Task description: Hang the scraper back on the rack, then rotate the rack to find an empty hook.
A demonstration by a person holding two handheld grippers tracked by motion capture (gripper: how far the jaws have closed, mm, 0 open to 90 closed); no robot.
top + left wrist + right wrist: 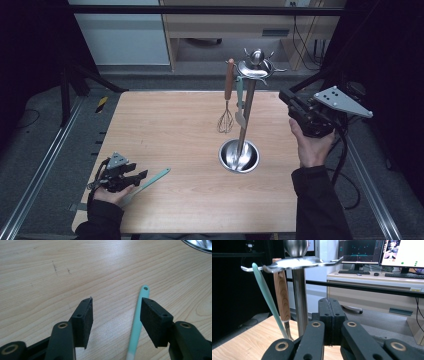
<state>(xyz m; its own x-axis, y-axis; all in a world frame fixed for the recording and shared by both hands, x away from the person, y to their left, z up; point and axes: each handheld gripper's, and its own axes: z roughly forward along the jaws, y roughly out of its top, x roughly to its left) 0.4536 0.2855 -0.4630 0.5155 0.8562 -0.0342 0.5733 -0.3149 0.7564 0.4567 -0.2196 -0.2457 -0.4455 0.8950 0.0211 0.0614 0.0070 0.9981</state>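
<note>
While the left gripper [131,178] rests low at the near left, its jaws gape around a slim mint-green plastic handle [137,322]. The right gripper [289,98], raised at the far right, is clenched on nothing.

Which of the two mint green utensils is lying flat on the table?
The mint green utensil by the left gripper, between its open jaws. The other mint green one hangs from the steel rack beside the wooden-handled whisk.

A pale mint-green utensil [150,180] is lying on the light wood-grain table [165,130]. The steel rack [248,107] is gleaming silver, carrying a whisk [227,97] with a reddish-brown wooden handle and a mint spatula [240,102]. Both grippers' jaws are showing matte black.
</note>
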